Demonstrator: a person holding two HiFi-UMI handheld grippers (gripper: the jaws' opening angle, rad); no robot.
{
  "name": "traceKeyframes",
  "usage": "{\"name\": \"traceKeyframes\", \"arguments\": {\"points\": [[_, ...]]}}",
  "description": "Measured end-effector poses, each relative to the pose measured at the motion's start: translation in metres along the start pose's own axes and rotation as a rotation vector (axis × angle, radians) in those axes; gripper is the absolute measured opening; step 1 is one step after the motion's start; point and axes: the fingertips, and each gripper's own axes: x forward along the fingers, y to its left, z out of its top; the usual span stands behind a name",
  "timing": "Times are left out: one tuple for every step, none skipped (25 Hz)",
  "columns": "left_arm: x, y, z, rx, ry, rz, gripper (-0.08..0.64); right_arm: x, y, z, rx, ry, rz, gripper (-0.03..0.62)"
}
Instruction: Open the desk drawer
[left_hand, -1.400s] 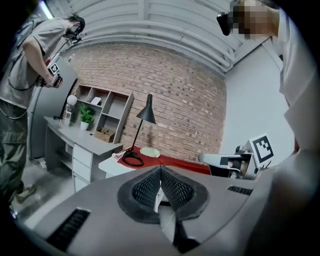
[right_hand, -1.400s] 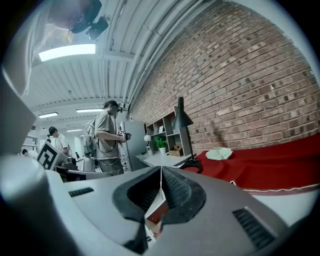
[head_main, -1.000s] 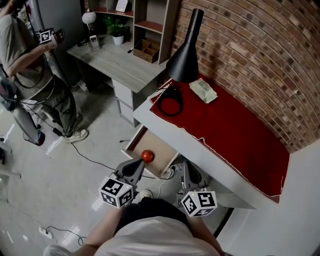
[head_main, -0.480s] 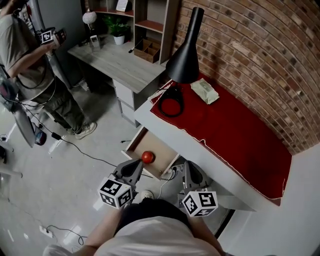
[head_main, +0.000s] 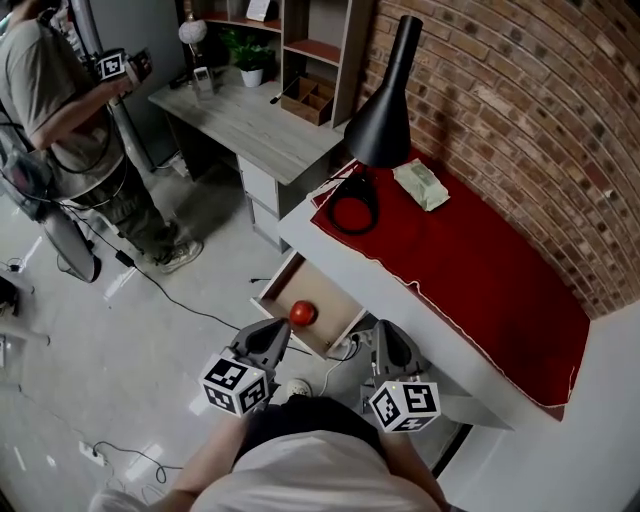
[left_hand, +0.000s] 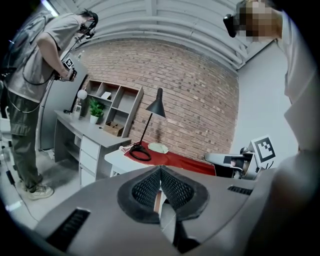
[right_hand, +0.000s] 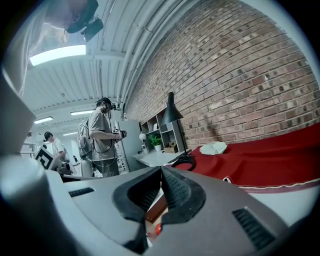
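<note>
The desk drawer (head_main: 276, 287) stands pulled out from under the white desk (head_main: 400, 300) with its red cloth (head_main: 480, 265). A red ball (head_main: 303, 312) lies inside it. My left gripper (head_main: 278, 335) is shut and empty, its tips just short of the drawer's near edge. To its right, my right gripper (head_main: 385, 335) is also shut and empty below the desk's front edge. In the left gripper view the jaws (left_hand: 160, 172) meet with nothing between them. In the right gripper view the jaws (right_hand: 161, 172) meet too, and the ball (right_hand: 158, 229) shows below them.
A black desk lamp (head_main: 385, 95) and a folded cloth (head_main: 420, 185) sit on the red cloth. A grey desk (head_main: 240, 125) with shelves stands behind. A person (head_main: 70, 110) holding a marked device stands at the left. Cables (head_main: 150, 285) trail over the floor.
Both grippers have stayed where they were. The head view has shifted a little, so the desk and drawer sit slightly more to the right. The person at the left has shifted stance.
</note>
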Motion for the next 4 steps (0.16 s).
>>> {"name": "traceKeyframes", "arguments": {"points": [[0.0006, -0.0001, 0.0002, -0.001, -0.002, 0.001, 0.011, 0.0007, -0.0011, 0.0001, 0.003, -0.001, -0.001, 0.018], [0.0016, -0.0001, 0.0007, -0.001, -0.004, 0.001, 0.011, 0.0016, -0.0024, 0.0003, 0.007, -0.002, -0.001, 0.018], [0.0026, -0.0002, 0.0013, -0.001, -0.007, 0.000, 0.011, 0.0026, -0.0036, 0.0006, 0.011, -0.004, -0.002, 0.018], [0.0038, -0.0002, 0.0019, -0.001, -0.009, 0.000, 0.011, 0.0037, -0.0047, 0.0009, 0.016, -0.005, -0.002, 0.018]]}}
